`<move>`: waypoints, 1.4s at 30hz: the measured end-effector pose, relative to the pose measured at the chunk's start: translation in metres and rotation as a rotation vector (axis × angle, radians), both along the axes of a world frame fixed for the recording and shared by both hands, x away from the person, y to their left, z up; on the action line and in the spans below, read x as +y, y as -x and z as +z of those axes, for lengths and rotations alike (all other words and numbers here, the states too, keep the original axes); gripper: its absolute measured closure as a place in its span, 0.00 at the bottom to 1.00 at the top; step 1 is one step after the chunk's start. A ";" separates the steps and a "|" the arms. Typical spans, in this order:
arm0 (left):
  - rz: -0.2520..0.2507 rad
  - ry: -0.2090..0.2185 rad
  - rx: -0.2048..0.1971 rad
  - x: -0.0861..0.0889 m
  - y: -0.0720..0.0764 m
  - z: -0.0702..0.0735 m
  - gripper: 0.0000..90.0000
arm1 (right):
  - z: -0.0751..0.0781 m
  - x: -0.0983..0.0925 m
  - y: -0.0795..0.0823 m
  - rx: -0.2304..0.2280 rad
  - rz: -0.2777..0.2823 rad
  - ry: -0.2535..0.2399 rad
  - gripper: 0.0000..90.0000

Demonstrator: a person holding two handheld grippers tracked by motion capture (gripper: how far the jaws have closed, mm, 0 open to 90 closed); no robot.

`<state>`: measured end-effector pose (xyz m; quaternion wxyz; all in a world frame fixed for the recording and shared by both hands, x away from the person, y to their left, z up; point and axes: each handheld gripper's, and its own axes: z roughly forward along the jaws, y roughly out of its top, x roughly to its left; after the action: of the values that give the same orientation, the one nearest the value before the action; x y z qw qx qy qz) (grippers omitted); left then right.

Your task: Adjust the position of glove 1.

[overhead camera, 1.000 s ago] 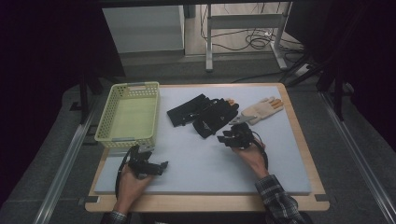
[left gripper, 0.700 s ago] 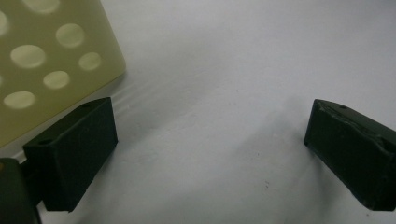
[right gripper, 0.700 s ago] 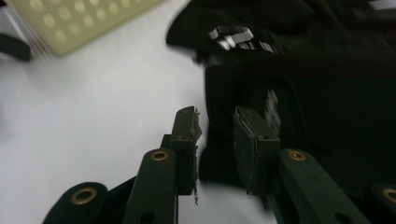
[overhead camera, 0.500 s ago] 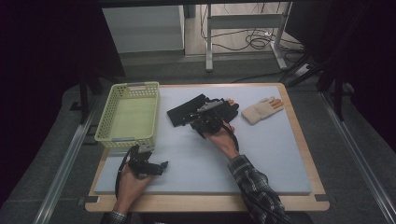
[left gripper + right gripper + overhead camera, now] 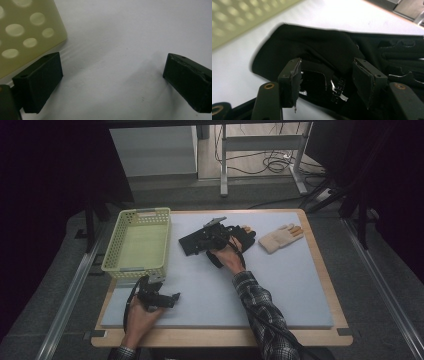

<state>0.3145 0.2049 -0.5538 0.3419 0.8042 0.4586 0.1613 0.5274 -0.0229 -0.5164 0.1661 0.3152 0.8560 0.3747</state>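
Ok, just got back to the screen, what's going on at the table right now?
A person works with a gripper in each hand. The right gripper is over the black glove in the middle of the mat; its jaws have just been opening and now straddle the glove's cuff without pinching it. The left gripper rests open on the mat near the yellow basket, holding nothing. A beige glove lies apart on the right.

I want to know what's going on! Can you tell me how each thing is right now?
Yellow-green perforated plastic basket: empty, upright.
Black fabric glove: flat on the mat, between open jaws.
Cream knitted glove: flat, untouched.
Right gripper: open, jaws just widened.
Left gripper: open, holding nothing.
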 end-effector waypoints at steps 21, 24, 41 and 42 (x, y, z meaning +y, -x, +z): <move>0.000 -0.001 0.000 0.000 0.000 0.000 0.03 | 0.003 0.002 0.000 -0.035 -0.028 0.058 0.92; 0.000 -0.002 0.000 0.000 0.000 0.000 0.03 | 0.014 -0.002 0.000 -0.042 -0.019 0.034 0.91; -0.001 -0.003 -0.001 0.000 0.000 0.000 0.03 | 0.085 -0.023 0.036 -0.100 0.082 -0.093 0.91; -0.001 -0.004 -0.001 0.000 0.000 0.000 0.03 | 0.089 -0.023 0.039 -0.106 0.090 -0.097 0.91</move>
<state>0.3145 0.2050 -0.5537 0.3407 0.8050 0.4578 0.1624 0.4883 -0.0462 -0.4277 0.1789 0.2635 0.8402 0.4389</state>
